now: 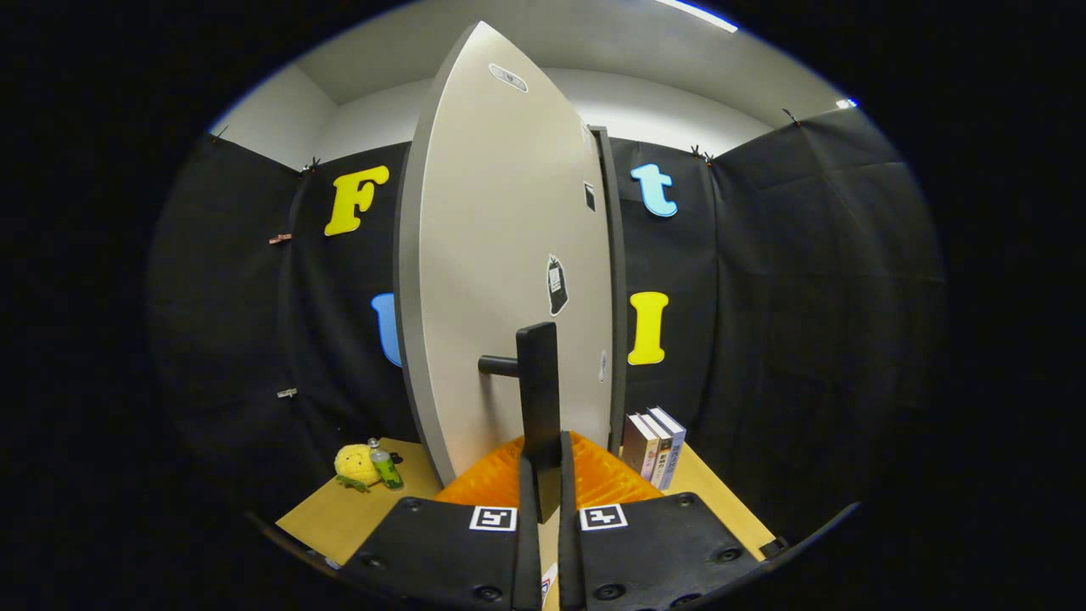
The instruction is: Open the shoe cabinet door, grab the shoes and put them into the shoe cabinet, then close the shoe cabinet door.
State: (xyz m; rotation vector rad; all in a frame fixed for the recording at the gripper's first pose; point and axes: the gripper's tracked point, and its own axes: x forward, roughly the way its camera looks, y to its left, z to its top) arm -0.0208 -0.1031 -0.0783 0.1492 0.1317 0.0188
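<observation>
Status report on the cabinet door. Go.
Gripper shut on door handle. Cabinet door swung partly open. Books right of the door, plush toy left; neither blocking.

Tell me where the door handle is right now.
In the gripper view, the black door handle stands upright on the cabinet door, its lower end pinched between the gripper fingers.

Dim booth lit from a ceiling strip light (696, 14) at one o'clock; soft sheen on the cabinet door (501, 280). Fisheye bends edges; the claw (543, 501) looks slightly soft.
</observation>
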